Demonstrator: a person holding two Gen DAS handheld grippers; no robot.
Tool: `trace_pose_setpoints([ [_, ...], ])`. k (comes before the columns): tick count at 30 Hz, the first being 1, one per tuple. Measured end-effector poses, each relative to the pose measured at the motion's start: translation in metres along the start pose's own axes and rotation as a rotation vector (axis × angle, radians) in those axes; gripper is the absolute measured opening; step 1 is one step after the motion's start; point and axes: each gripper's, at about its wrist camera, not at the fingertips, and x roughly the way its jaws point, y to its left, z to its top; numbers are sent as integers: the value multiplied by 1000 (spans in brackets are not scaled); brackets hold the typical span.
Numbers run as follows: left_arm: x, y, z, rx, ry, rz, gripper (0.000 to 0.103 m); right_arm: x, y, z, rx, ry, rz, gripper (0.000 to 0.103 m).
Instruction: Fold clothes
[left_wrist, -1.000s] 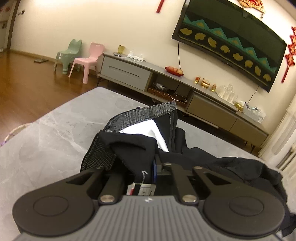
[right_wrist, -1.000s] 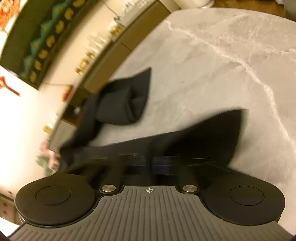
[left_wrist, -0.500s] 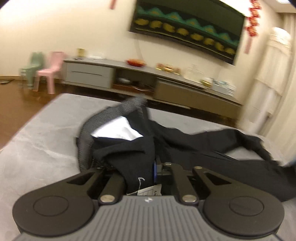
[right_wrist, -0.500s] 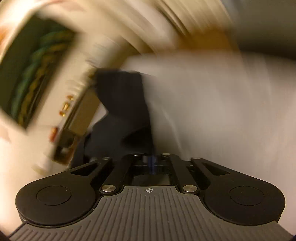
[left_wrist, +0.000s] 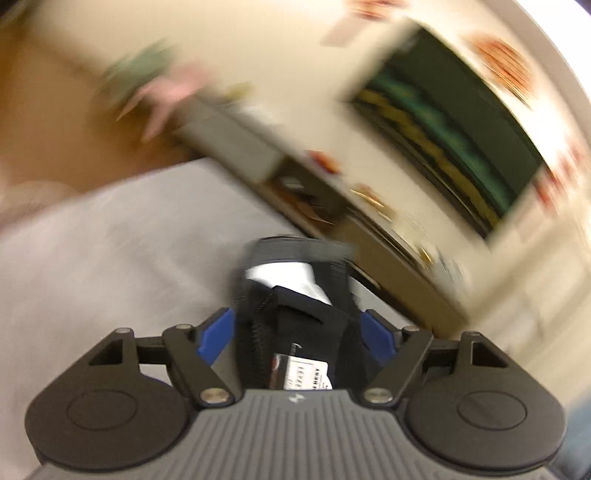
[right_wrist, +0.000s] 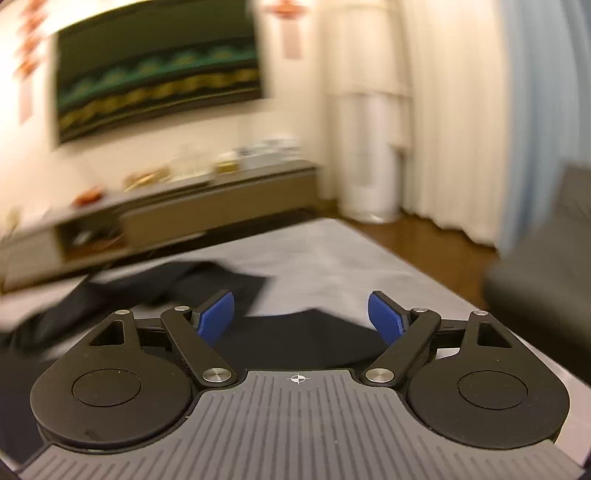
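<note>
Since 0.5 s ago, the left gripper (left_wrist: 295, 332) has spread its fingers around the bunched black garment (left_wrist: 295, 314). The right gripper (right_wrist: 301, 314) has released, fingers apart above the tabletop (right_wrist: 332, 258); the garment stretches leftward.

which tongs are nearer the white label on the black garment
Left. The white label sits right between the open left tongs, at their base. The right tongs are open over a plain black part of the black garment, with no label in their view.
</note>
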Motion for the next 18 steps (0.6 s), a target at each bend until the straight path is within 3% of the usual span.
trace_pose_setpoints([
  [2,9,10,2,-62,14,35,78,-13,63,-15,-55,74,180,83],
  [5,32,6,-4,-55,107,49,78,-38,187,-56,-302,176,530,86],
  [8,41,1,-9,-28,145,59,78,-75,303,-86,-595,89,742,93],
  [10,37,0,-6,-5,125,80,78,-93,363,-95,-767,-32,759,93],
  [13,33,-7,-5,79,79,149,80,-124,398,-86,-802,-138,758,98],
  [16,37,-18,-8,150,105,181,81,-130,400,-79,-758,-153,772,99],
  [18,39,-26,-11,185,117,175,81,-115,396,-74,-730,-106,742,89],
])
